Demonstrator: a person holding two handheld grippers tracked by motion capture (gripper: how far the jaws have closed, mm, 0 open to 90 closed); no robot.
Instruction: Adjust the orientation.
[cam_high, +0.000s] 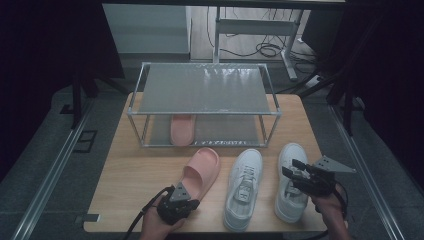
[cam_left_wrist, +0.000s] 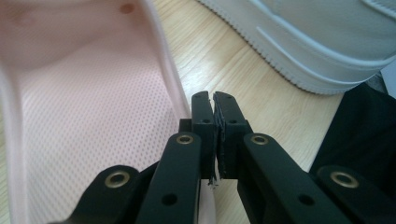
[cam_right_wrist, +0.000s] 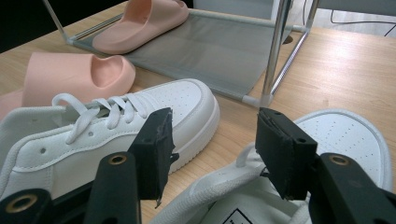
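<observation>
A pink slipper (cam_high: 201, 171) lies on the wooden table, toe toward the rack. My left gripper (cam_high: 185, 194) is at its heel. In the left gripper view the jaws (cam_left_wrist: 214, 99) are shut on the thin side rim of the pink slipper (cam_left_wrist: 84, 107). To the right stand two white sneakers, one (cam_high: 243, 187) in the middle and one (cam_high: 291, 181) at the right. My right gripper (cam_high: 292, 168) hovers open over the right sneaker (cam_right_wrist: 345, 135), nothing between its jaws (cam_right_wrist: 212, 121). A second pink slipper (cam_high: 181, 129) sits on the rack's lower shelf.
A two-tier metal shoe rack (cam_high: 205, 90) with grey mesh shelves stands at the back of the table; its front post (cam_right_wrist: 275, 51) is close behind the sneakers. The middle sneaker (cam_right_wrist: 107, 135) lies between the two grippers. Bare wood shows at the table's left.
</observation>
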